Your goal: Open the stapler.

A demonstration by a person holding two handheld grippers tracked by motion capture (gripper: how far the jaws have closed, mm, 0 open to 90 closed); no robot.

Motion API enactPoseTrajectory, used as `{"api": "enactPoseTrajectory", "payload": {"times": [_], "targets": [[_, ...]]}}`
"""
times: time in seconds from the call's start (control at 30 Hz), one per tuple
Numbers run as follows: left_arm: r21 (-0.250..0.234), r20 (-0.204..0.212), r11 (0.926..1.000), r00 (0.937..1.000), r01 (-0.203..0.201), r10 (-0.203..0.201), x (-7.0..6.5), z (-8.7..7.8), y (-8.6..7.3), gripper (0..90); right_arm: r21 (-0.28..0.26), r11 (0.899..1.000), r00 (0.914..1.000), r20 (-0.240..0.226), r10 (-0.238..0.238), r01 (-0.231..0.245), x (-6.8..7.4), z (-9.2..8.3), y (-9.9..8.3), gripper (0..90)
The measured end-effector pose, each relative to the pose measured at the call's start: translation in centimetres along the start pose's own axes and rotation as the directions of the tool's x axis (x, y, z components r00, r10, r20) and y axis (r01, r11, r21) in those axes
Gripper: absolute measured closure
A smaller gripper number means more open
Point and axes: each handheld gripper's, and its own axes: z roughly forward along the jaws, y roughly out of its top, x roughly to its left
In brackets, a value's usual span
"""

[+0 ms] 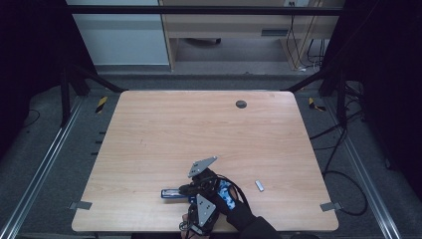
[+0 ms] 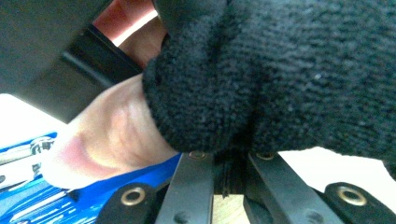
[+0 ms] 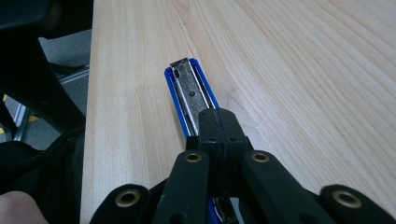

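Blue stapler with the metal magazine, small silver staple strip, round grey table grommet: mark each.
Blue stapler [image 3: 189, 95], right gripper view, metal magazine channel.
Small silver staple strip [image 1: 259, 185], high view, its middle.
Round grey table grommet [image 1: 241, 104], high view, its centre.

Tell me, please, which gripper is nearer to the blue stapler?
Right. The right gripper, jaws shut, sits over the blue stapler, on its metal channel; the left gripper is behind the black sleeve, the stapler off to its side.

- Wooden table [image 1: 199, 129], light grain.
- Round dark grommet [image 1: 241, 104] near the table's far edge.
- Small silvery staple strip [image 1: 259, 185] lying near the front edge, right side.
- Yellow-black hazard tape [image 1: 101, 103] on the floor.
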Motion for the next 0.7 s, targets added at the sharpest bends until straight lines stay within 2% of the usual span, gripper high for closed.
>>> {"api": "enactPoseTrajectory", "payload": {"times": [0.17, 0.3, 0.43, 0.5, 0.6, 0.7], "targets": [[-0.002, 0.002, 1.0, 1.0, 0.006, -0.006, 0.0, 0.0, 0.0, 89.5, -0.005, 1.0, 1.0, -0.008, 0.001, -0.001, 0.0, -0.1, 0.0, 85.9], [-0.003, 0.014, 0.9999, 0.9998, 0.011, -0.011, 0.1, 0.0, 0.0, 87.8, -0.049, 0.999, 1.0, -0.008, 0.004, -0.004, -0.2, -0.8, 0.1, 76.8], [-0.003, 0.028, 0.9999, 0.9995, 0.013, -0.013, 0.2, -0.1, 0.0, 82.3, -0.115, 0.993, 0.9984, 0.055, 0.013, -0.007, -0.4, -2.0, 0.0, 66.0], [-0.001, 0.033, 0.9998, 0.9992, 0.021, -0.021, 0.3, -0.1, 0.1, 80.1, -0.148, 0.989, 0.9954, 0.093, 0.022, -0.008, -0.6, -2.7, -0.1, 63.4], [0.002, 0.035, 0.9997, 0.999, 0.026, -0.026, 0.5, -0.1, 0.2, 76.4, -0.175, 0.985, 0.9856, 0.164, 0.042, -0.013, -1.1, -4.0, -0.4, 59.4], [0.007, 0.052, 0.9995, 0.9982, 0.031, -0.031, 0.7, -0.2, 0.2, 72.5, -0.212, 0.977, 0.9769, 0.203, 0.066, -0.022, -1.7, -5.2, -0.7, 55.4]]}}
